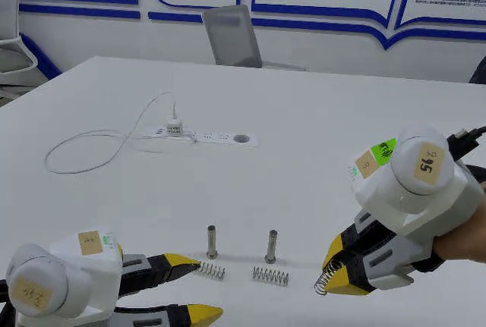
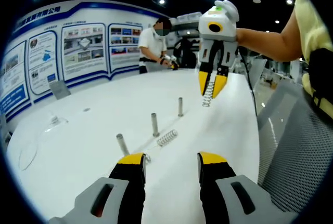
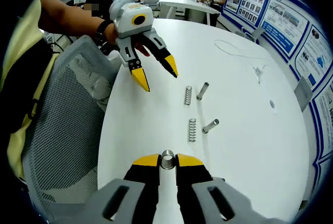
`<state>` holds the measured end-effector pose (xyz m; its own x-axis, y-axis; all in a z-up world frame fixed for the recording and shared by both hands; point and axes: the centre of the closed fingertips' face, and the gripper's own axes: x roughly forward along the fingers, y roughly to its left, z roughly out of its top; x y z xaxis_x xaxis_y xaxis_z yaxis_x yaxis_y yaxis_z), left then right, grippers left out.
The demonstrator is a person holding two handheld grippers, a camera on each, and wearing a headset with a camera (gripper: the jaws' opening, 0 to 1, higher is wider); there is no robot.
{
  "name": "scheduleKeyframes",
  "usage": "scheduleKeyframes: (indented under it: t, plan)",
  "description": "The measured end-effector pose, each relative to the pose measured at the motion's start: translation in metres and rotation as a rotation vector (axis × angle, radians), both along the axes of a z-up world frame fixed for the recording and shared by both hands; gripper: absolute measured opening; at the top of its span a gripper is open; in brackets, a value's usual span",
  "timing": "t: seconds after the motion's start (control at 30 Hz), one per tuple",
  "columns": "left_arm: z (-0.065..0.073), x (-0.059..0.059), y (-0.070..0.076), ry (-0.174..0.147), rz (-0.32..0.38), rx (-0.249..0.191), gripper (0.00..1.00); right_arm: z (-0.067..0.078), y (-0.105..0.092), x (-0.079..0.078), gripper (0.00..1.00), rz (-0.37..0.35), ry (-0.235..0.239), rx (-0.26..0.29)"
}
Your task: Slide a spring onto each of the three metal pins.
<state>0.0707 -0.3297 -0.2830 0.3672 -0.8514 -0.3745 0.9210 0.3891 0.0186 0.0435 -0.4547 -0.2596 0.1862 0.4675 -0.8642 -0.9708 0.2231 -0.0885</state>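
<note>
Yellow-tipped right hand-held gripper (image 3: 167, 161) pinches coiled wire spring (image 3: 167, 156) (metal pins (image 1: 271, 246) upright).

You are getting open table (image 1: 326, 130) beyond the two upright pins (image 1: 212, 241), with the power strip (image 1: 220, 137) lying well apart at the far side. Two loose springs (image 1: 270, 275) are lying just before the pins, crowding the lane between your left gripper (image 1: 205, 287) and right gripper (image 1: 326, 275).

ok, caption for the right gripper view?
Right claw shut on a coiled steel spring; two more springs and two steel pins ahead on the white table.
</note>
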Motion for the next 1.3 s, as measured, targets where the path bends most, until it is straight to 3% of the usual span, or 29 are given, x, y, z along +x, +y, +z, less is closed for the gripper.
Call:
scheduleKeyframes:
  t: [0.3,0.57,1.03,1.3]
  plan:
    - [-0.002,0.003,0.004,0.007,0.024,-0.01,0.42,0.004,-0.022,0.01,0.12,-0.044,-0.003,-0.02]
    - [-0.003,0.003,0.008,0.013,0.037,-0.013,0.42,0.013,-0.045,0.029,0.12,-0.111,-0.028,-0.022]
    - [-0.005,0.004,0.009,0.019,0.044,-0.01,0.42,-0.001,-0.071,0.049,0.12,-0.183,-0.03,-0.072]
    - [-0.006,0.004,0.01,0.023,0.046,-0.008,0.42,-0.005,-0.075,0.064,0.12,-0.213,-0.026,-0.064]
